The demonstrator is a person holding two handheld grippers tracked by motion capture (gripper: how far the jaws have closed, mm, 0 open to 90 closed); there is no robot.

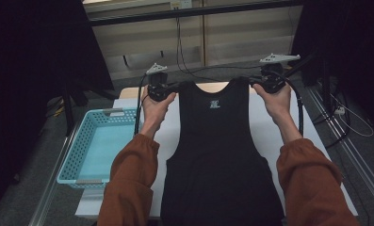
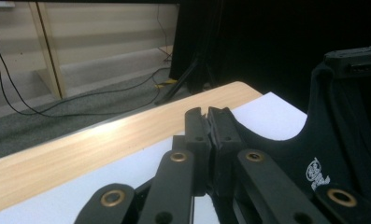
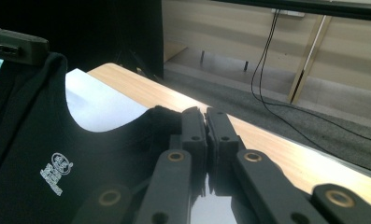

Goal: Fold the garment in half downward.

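- We hold the left tongs (image 1: 159, 89) clenched on the left shoulder strap of the black tank top (image 1: 221, 155); in the left gripper view their two black jaws press together with dark cloth running out from between them.
- We hold the right tongs (image 1: 268, 84) clenched on the garment's other shoulder strap; in the right gripper view a fold of black cloth sits bunched against the closed jaws.
- Our left hand (image 1: 155, 107) wraps the gripper body from below and behind, the forearm reaching forward and slightly inward in a rust-orange sleeve (image 1: 130, 183).
- Our right hand (image 1: 278, 101) mirrors it, wrist straight, forearm angled inward.
- Both tongs sit at about the same height near the far edge of the tabletop (image 1: 264, 127), well apart, so the neckline stretches between them.
- The tank top hangs from the two straps and trails down over the white sheet toward us, its small white chest print (image 1: 215, 104) facing up.
- We count two tongs, two hands, one tank top and one light blue plastic basket (image 1: 78, 155).
- The basket sits at the left edge of the tabletop, beside our left forearm and apart from the garment.
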